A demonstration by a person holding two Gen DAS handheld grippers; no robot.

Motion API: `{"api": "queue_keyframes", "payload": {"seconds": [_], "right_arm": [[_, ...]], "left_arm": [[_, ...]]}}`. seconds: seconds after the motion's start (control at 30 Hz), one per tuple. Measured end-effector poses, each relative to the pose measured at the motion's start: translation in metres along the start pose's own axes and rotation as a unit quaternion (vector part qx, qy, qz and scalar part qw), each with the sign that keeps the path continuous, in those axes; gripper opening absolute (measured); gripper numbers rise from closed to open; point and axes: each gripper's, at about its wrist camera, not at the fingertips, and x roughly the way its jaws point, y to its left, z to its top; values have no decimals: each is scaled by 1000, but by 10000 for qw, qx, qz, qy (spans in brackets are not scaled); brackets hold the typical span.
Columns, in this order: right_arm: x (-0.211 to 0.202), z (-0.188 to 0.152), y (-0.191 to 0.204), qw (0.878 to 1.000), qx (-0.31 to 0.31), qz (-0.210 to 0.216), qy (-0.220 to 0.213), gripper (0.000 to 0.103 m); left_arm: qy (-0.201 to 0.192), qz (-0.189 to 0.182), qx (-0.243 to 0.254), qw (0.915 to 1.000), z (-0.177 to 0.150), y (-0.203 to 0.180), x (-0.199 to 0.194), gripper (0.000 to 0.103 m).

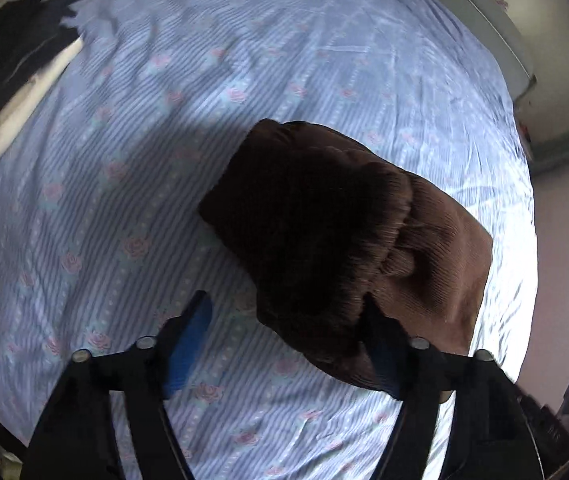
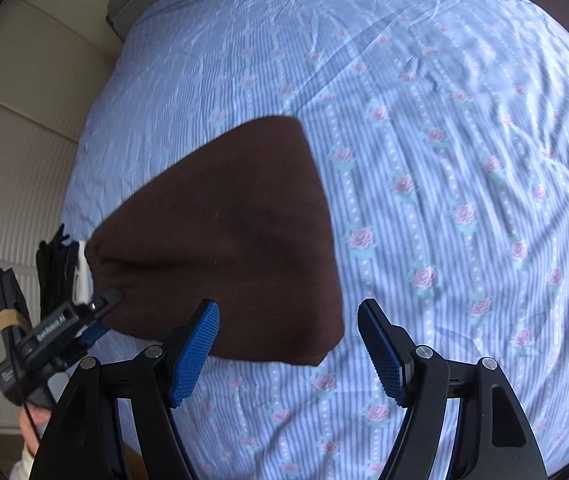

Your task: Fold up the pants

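The brown pants (image 1: 336, 232) lie folded into a compact bundle on the blue floral bed sheet (image 1: 164, 128). In the right wrist view the pants (image 2: 228, 240) show as a flat brown wedge. My left gripper (image 1: 288, 320) is open, its right finger against the bundle's near edge, its left finger over bare sheet. It also shows in the right wrist view (image 2: 96, 312) at the pants' left corner. My right gripper (image 2: 288, 332) is open and empty, just above the sheet at the pants' near right corner.
A pile of black and white clothes (image 1: 16, 72) lies at the far left of the bed. A cream padded headboard or wall (image 2: 12, 160) runs along the bed's left side in the right wrist view. The bed's edge and a pale floor (image 1: 564, 240) lie to the right.
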Motion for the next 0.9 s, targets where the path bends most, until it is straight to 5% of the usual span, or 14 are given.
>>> {"api": "queue_keyframes", "payload": {"seconds": [0.17,0.23,0.43,0.63,0.9], "right_arm": [[8,-4,-2,9998,-17,-83,157,73],[11,-6,-4,9997,-4,-115,211,73],[9,-11,-10,9996,15,-160,230,73],[-2,-11,-10,9998,197,-59,7,73],[2,0,16,9998,73,-10,-161,73]], "left_arm": [[156,-400,-241,9988,4,8,17,73],[243,-694,-336,9967,4,9,25,50],[65,-882,163,9959,2,-11,0,39],[-543,-1067,1273,9846,18,-45,-49,37],[15,-941,633,9935,56,1,-4,40]]}}
